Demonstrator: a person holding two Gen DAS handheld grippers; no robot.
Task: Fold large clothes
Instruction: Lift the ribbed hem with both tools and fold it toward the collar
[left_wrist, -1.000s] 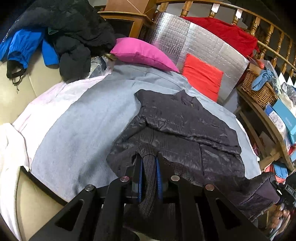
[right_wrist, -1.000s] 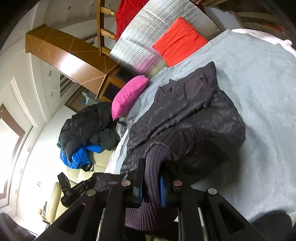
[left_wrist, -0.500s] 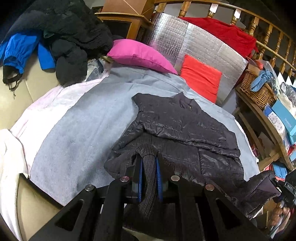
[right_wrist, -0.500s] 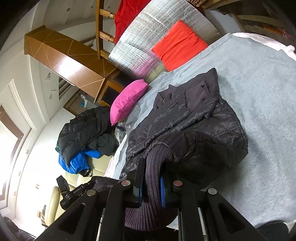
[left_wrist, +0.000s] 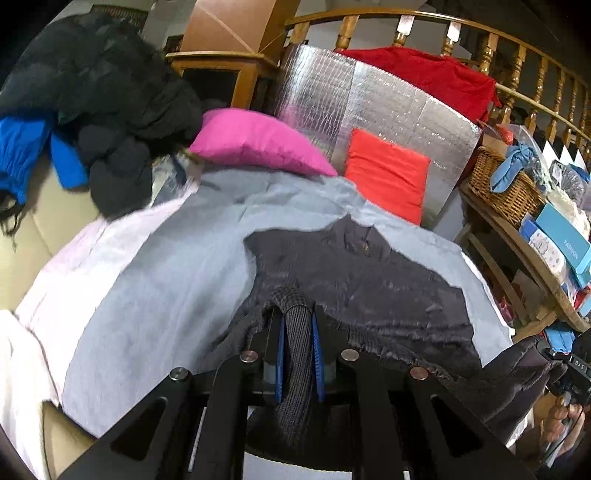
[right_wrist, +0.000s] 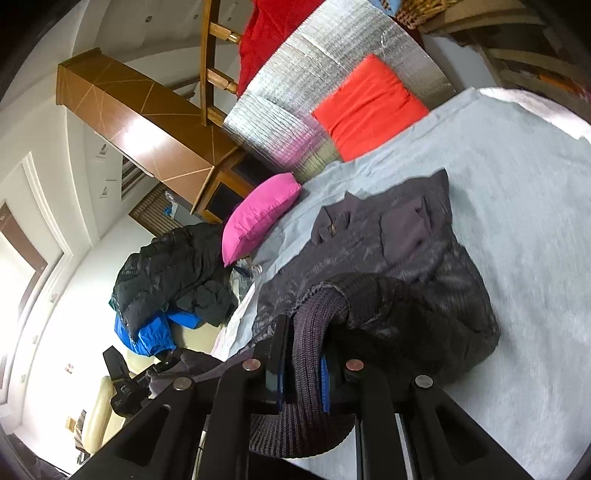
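wicker basket: blue cloth inside | both claws grip jacket

We are looking along our left gripper: it is showing a matte black frame with angular struts fanning out toward the camera, triangular cut-outs in the outer ones. Four round silver screws are sitting in a row across the struts. The fingers are wearing thin blue pads on their inner faces. Our right gripper is showing the same build: black struts, four silver screw heads, blue pads on black fingers. In the left wrist view, the far gripper body is appearing black with small white lettering, a hand wrapping its handle.
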